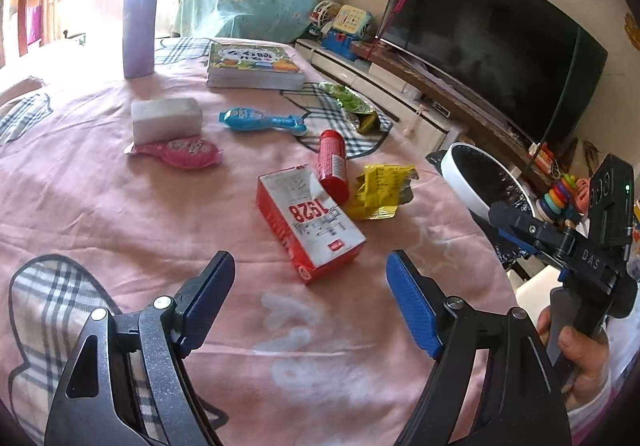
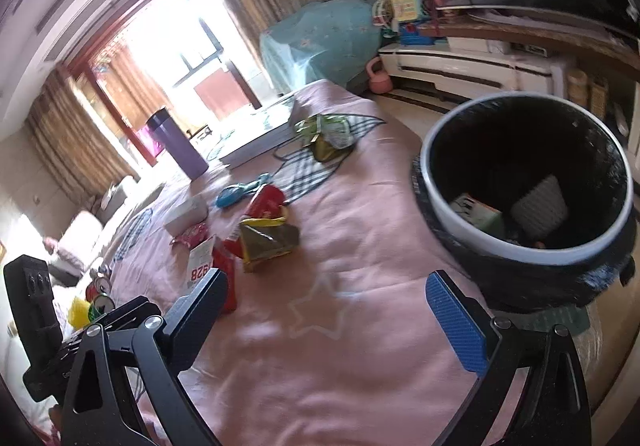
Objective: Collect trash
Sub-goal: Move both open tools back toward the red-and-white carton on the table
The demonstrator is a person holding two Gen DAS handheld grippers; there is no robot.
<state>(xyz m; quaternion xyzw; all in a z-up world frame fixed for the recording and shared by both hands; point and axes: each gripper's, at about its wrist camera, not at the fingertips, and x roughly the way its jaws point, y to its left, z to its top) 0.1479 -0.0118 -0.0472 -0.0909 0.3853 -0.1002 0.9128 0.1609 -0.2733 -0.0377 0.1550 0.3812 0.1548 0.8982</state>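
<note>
- While the left gripper (image 1: 310, 296) hangs over the pink bedspread (image 1: 100, 206) with jaws apart and nothing between them, the left wrist view shows a red carton (image 1: 310, 222) just ahead, a red tube (image 1: 333, 166) resting against its far end and a yellow wrapper (image 1: 380, 192) beside that.
- Closing on the carton could knock the tube into a roll, since both touch.
- Farther off lie a blue wrapper (image 1: 260, 120), a pink wrapper (image 1: 180, 152) tucked under a white block (image 1: 166, 118), and a green wrapper (image 1: 350, 104); a book (image 1: 254, 66) and purple flask (image 1: 140, 24) could be mistaken for trash.
- From the right wrist view, the right gripper (image 2: 326, 308) is also spread wide and empty, over bare bedspread.
- Its bin (image 2: 448, 212) stands just beside the bed edge, already holding some items; a careless swing might tip it.
- Soft fabric may bunch into the jaws with thin wrappers.
</note>
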